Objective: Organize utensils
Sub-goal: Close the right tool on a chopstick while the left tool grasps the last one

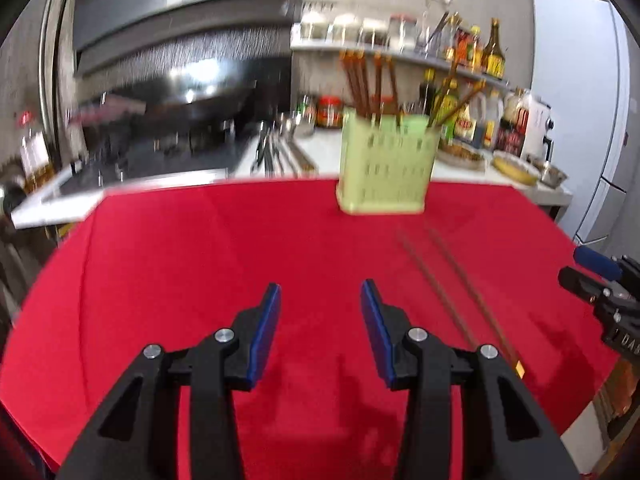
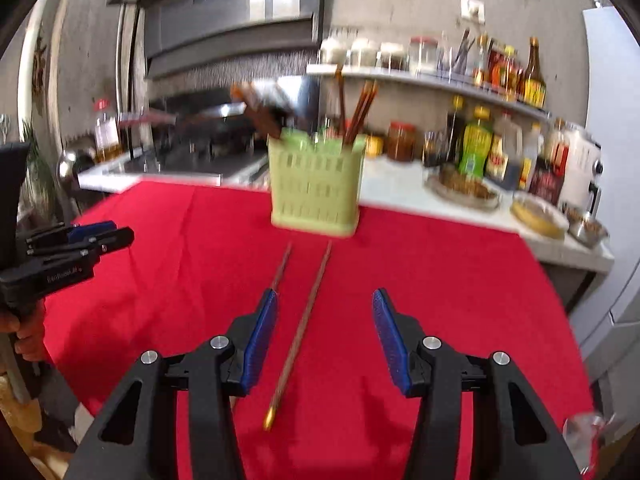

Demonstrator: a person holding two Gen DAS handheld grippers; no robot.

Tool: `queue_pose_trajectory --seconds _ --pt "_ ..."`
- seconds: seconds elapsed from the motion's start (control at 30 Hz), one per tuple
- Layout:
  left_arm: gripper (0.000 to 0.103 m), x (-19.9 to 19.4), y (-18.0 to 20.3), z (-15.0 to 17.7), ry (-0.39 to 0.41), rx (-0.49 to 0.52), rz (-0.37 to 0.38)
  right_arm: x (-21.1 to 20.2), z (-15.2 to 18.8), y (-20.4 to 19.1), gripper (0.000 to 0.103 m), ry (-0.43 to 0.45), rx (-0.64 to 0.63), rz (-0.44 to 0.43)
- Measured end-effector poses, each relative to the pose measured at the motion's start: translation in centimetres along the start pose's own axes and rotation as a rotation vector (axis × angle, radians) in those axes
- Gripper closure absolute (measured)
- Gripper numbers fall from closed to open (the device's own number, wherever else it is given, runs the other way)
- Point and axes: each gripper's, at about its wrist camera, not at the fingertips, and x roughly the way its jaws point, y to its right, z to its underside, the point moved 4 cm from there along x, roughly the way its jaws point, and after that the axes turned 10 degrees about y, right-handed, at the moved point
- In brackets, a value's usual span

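A pale green slotted utensil holder (image 1: 386, 164) (image 2: 316, 188) stands at the far edge of the red-covered table (image 1: 180, 260) (image 2: 440, 280), with several brown chopsticks upright in it. Two loose brown chopsticks (image 1: 452, 280) lie on the cloth in front of it. In the right wrist view one chopstick (image 2: 304, 320) runs between the fingers of my open right gripper (image 2: 325, 298), untouched, and the other chopstick (image 2: 282, 264) disappears behind the left finger. My left gripper (image 1: 321, 292) is open over bare cloth, left of the chopsticks. Each gripper also shows in the other's view: left gripper (image 2: 120, 232), right gripper (image 1: 572, 266).
Behind the table runs a white counter (image 2: 400, 184) with sauce bottles (image 2: 476, 148), dishes of food (image 2: 464, 188) and a wall shelf of jars (image 1: 360, 32). A stove with a dark wok (image 1: 200, 100) is at the back left, a white fridge (image 1: 580, 100) at the right. A hand (image 2: 24, 340) holds the left gripper.
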Motion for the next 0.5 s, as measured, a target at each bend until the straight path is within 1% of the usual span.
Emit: queue_pose_trajectory --seconds 0.1,0.2,0.27,0.33,0.4,0.47,0.5 --pt "0.062 0.5 -0.5 2.3 -0.056 -0.019 -0.007 0.7 2.3 -0.5 0.051 -0.053 0.027 -0.016" --pt "0.062 0.4 -1.0 3.6 -0.082 -0.026 -0.012 1.4 3.6 -1.0 0.052 -0.091 0.038 -0.021" --pt "0.062 0.2 -1.1 4.0 -0.092 -0.03 -0.019 1.8 4.3 -1.3 0.054 -0.11 0.044 -0.026" --pt "0.062 0.3 -1.0 4.2 -0.106 -0.038 -0.007 2.3 4.7 -1.8 0.064 -0.13 0.042 -0.038" --pt "0.062 0.5 -0.8 4.4 -0.114 -0.035 0.0 2.8 4.9 -2.1 0.082 -0.15 0.045 -0.054" --pt "0.062 0.7 -0.5 4.4 -0.118 -0.025 0.002 3.1 5.0 -2.2 0.087 -0.159 0.033 -0.057" --pt "0.062 0.8 -0.3 4.4 -0.122 -0.023 0.007 3.3 4.9 -2.3 0.088 -0.161 0.028 -0.056"
